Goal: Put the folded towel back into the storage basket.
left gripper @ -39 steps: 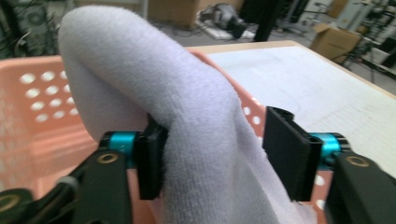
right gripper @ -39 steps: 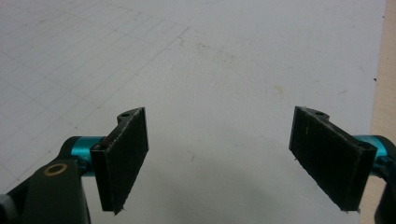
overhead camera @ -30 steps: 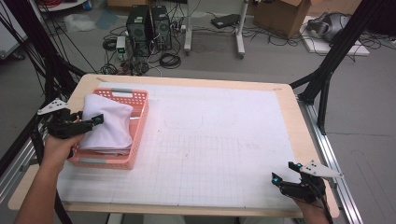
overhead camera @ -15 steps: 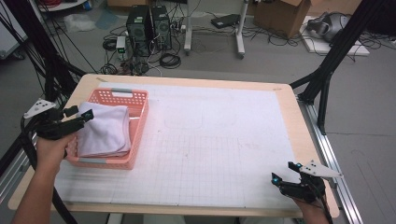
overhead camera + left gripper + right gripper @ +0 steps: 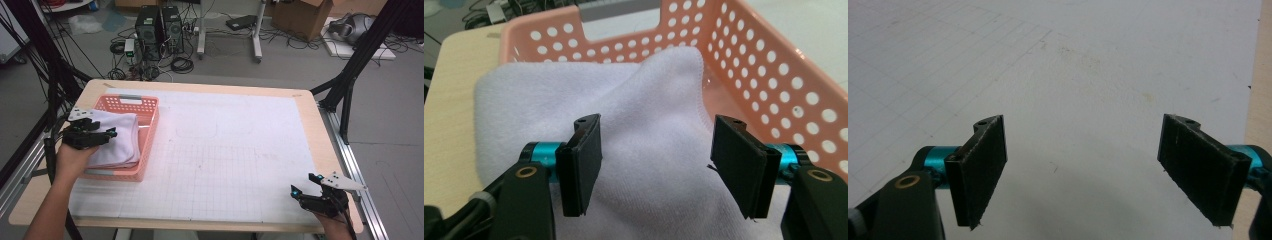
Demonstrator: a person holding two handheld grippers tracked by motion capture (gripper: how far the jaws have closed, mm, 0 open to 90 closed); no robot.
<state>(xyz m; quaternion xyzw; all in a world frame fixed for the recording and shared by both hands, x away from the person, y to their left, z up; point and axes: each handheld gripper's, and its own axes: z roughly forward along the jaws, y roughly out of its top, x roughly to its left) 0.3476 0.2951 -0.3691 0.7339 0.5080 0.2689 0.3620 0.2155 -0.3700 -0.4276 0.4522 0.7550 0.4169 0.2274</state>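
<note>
Folded white terry towel (image 5: 117, 140) in pink perforated plastic basket (image 5: 150, 131), bench's far-left corner. Left claw (image 5: 655, 167) above towel, jaws apart, just been closing, gripping nothing. Right claw (image 5: 1096, 170) apart, empty, near-right corner.

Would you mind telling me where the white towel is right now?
In the high view, the white towel lies folded in the pink basket at the table's left side, with the open left gripper at its left edge.

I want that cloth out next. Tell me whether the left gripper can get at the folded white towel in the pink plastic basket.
Probably yes. The left gripper hangs open just above the folded white towel, which lies uncovered in the pink plastic basket.
</note>
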